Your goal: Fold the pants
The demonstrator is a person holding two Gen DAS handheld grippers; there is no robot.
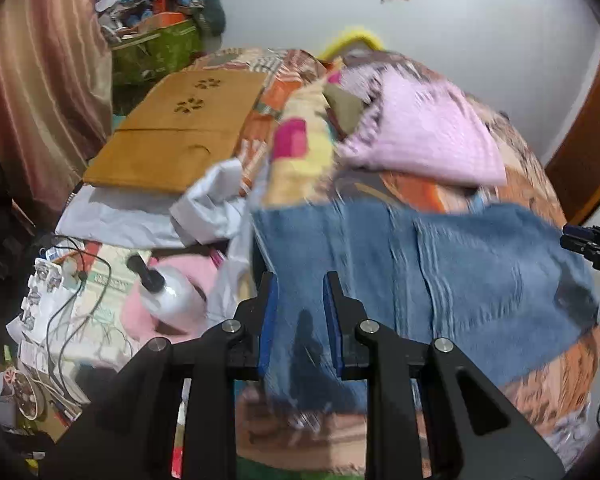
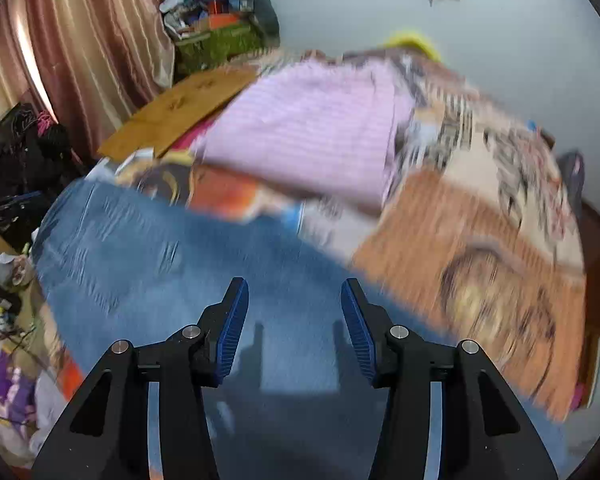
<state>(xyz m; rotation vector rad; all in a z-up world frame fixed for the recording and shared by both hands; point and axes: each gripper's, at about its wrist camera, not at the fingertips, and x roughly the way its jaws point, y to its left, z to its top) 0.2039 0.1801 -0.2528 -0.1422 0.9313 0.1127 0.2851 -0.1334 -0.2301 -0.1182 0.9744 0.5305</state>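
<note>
Blue denim pants (image 1: 460, 272) lie spread flat across a patterned bed cover (image 1: 552, 380); both views are blurred. My left gripper (image 1: 300, 292) hovers over the pants' left part with its jaws a narrow gap apart. Nothing is pinched, and its shadow falls on the denim. In the right wrist view the pants (image 2: 160, 264) fill the lower middle. My right gripper (image 2: 294, 296) stands open above them, empty, with both finger shadows on the cloth. Each gripper shows at the edge of the other's view: the right gripper (image 1: 592, 244), the left gripper (image 2: 8, 208).
A folded pink cloth (image 1: 420, 132) lies on the bed beyond the pants. A wooden lap table (image 1: 180, 128) and a crumpled white cloth (image 1: 204, 208) sit at the left. Cables, papers and a white bottle (image 1: 168, 296) clutter the floor left of the bed. A curtain (image 2: 80, 40) hangs at the far left.
</note>
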